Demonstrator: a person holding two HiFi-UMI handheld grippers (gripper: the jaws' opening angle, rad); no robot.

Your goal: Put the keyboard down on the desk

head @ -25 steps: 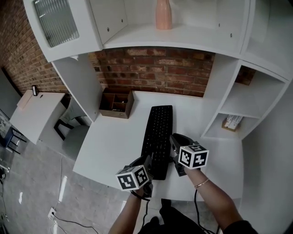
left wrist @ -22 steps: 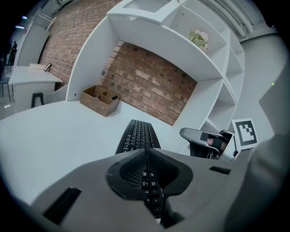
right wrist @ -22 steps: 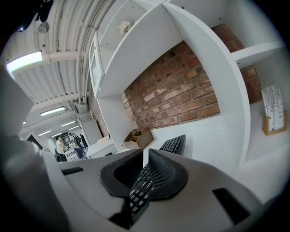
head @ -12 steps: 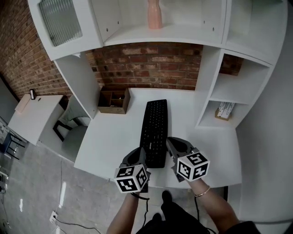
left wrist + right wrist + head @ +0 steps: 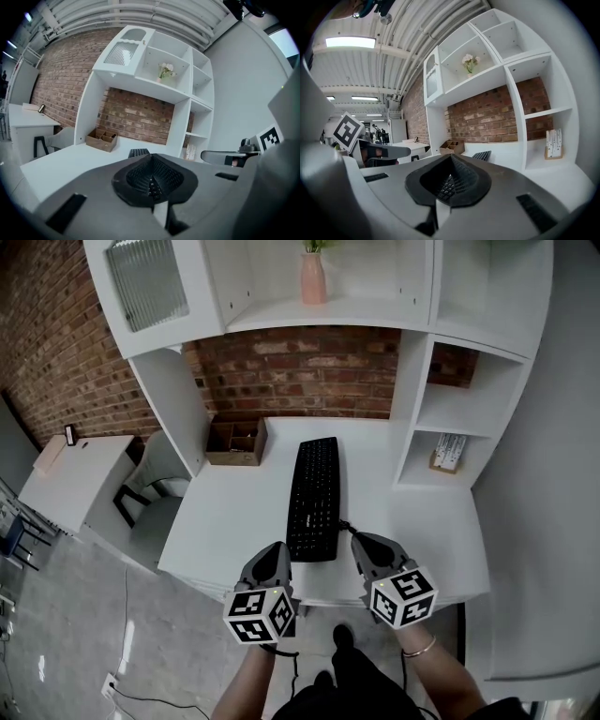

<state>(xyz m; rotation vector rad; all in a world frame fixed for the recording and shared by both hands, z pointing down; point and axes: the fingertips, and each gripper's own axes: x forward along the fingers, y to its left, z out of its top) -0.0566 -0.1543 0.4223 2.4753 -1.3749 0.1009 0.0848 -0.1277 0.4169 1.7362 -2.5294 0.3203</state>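
The black keyboard [image 5: 315, 498] lies flat and lengthwise on the white desk [image 5: 234, 512], with its cable [image 5: 345, 524] trailing off its near right corner. My left gripper [image 5: 275, 555] hovers over the desk's front edge, just left of the keyboard's near end, shut and empty. My right gripper [image 5: 366, 546] is level with it on the right, also shut on nothing. Neither touches the keyboard. In the left gripper view the closed jaws [image 5: 151, 180] point at the keyboard [image 5: 138, 153] ahead. The right gripper view shows closed jaws [image 5: 449, 180] with the keyboard [image 5: 482, 155] beyond.
A brown cardboard organiser [image 5: 236, 442] stands at the desk's back left against the brick wall. A pink vase [image 5: 313, 277] is on the upper shelf. A side shelf holds a small packet [image 5: 448, 452]. A low white table [image 5: 70, 474] and a chair [image 5: 155, 479] stand to the left.
Both grippers have pulled back from the keyboard's near end to the desk's front edge, and their jaws have closed. The keyboard stays flat on the desk.
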